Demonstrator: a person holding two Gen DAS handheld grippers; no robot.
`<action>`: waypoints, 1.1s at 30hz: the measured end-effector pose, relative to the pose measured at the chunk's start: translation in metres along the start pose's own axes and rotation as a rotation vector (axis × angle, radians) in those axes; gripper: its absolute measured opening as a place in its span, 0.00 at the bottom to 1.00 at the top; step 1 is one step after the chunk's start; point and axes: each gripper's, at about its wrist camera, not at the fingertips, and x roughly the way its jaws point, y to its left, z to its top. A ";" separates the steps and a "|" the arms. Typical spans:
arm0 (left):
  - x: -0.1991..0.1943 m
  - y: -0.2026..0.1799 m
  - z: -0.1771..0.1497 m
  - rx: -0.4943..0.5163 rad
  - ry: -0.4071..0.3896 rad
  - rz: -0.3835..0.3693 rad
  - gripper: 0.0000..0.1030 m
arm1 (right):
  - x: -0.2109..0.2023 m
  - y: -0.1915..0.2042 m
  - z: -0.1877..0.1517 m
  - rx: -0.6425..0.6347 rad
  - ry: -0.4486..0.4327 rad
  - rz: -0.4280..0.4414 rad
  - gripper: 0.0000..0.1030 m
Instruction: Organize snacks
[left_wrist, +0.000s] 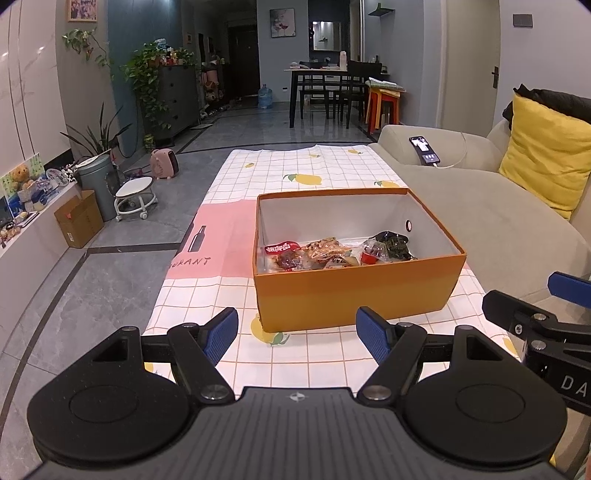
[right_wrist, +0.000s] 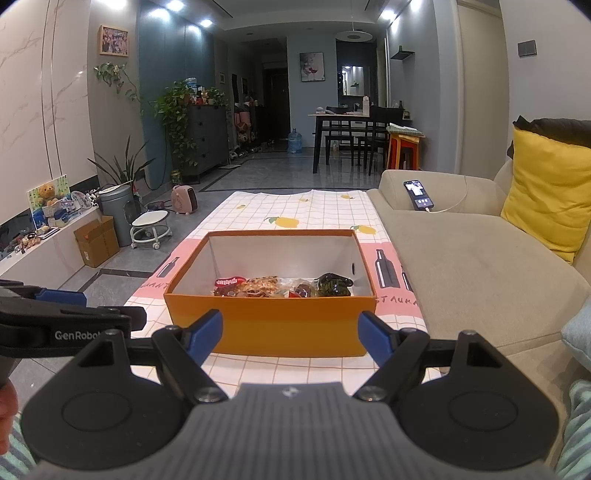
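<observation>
An open orange box (left_wrist: 354, 291) (right_wrist: 269, 325) stands on the checked lemon tablecloth (left_wrist: 295, 162) (right_wrist: 295, 210). Several snack packets (left_wrist: 332, 253) (right_wrist: 277, 286) lie inside it along the near wall, among them a red-labelled one (left_wrist: 282, 249) and a dark one (left_wrist: 395, 245). My left gripper (left_wrist: 297, 332) is open and empty, held above the cloth just in front of the box. My right gripper (right_wrist: 290, 332) is open and empty, also just in front of the box. The right gripper shows at the right edge of the left wrist view (left_wrist: 546, 314); the left one shows at the left of the right wrist view (right_wrist: 70, 317).
A beige sofa (left_wrist: 480, 206) (right_wrist: 472, 258) runs along the table's right side with a yellow cushion (left_wrist: 546, 155) and a charging phone (left_wrist: 424, 149) on it. Floor, a cardboard box (left_wrist: 79, 219), a bin and a small stool lie to the left.
</observation>
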 end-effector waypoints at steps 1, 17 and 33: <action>0.000 0.000 -0.001 0.001 -0.002 0.003 0.83 | 0.000 0.000 0.000 -0.001 0.001 0.000 0.76; -0.005 -0.007 0.000 0.023 -0.017 0.019 0.83 | 0.001 -0.003 -0.001 -0.006 0.003 -0.001 0.76; -0.006 -0.009 0.002 0.034 -0.007 0.006 0.83 | 0.004 -0.004 -0.001 -0.011 0.022 -0.013 0.76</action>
